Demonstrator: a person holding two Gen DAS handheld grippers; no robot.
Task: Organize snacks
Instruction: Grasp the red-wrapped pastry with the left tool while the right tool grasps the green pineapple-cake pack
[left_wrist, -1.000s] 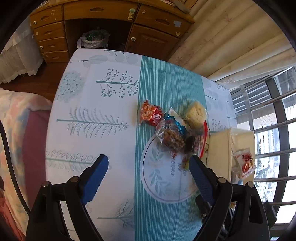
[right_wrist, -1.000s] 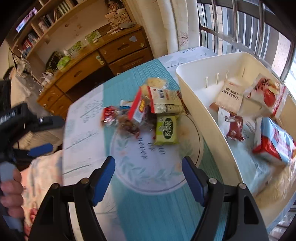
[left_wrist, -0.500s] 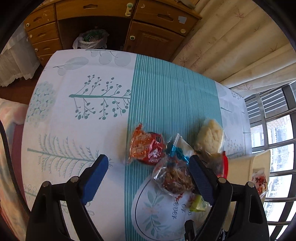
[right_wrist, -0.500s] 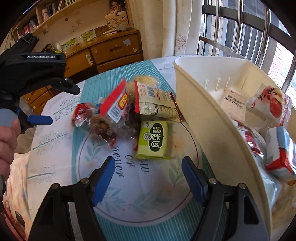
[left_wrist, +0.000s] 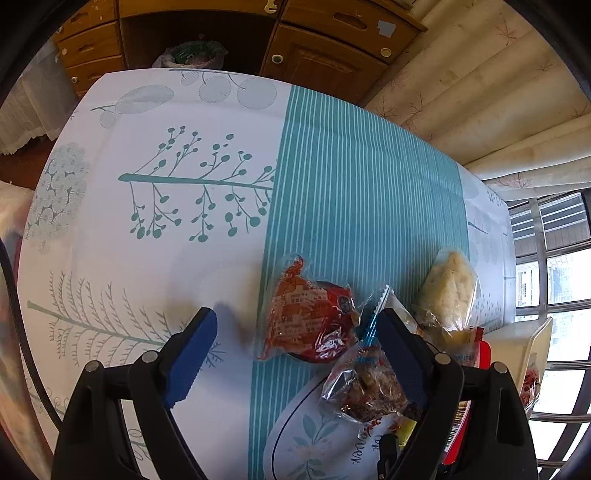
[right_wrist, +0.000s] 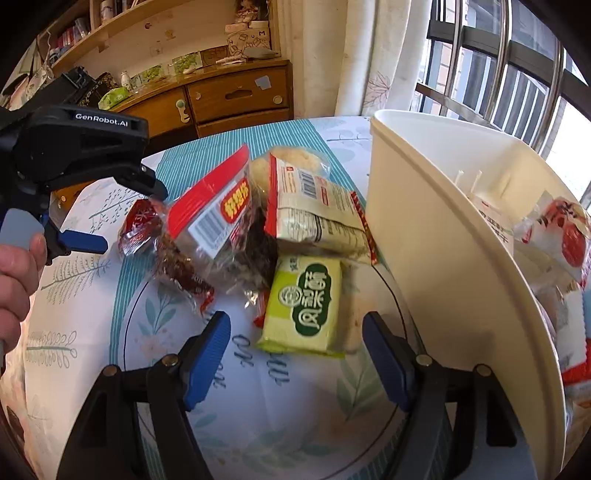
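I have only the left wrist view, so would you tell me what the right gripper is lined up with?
Observer: The right gripper points at a green snack packet. Its jaws are closing, and the pads are not on the packet yet.
Operator: Thank you. Does the white bin hold anything? I see only its corner.
Observer: Yes, the white bin holds several packets, including a white packet with red print.
Operator: What lies just beyond the green one?
Observer: A cream packet with a barcode, close to the bin's wall.
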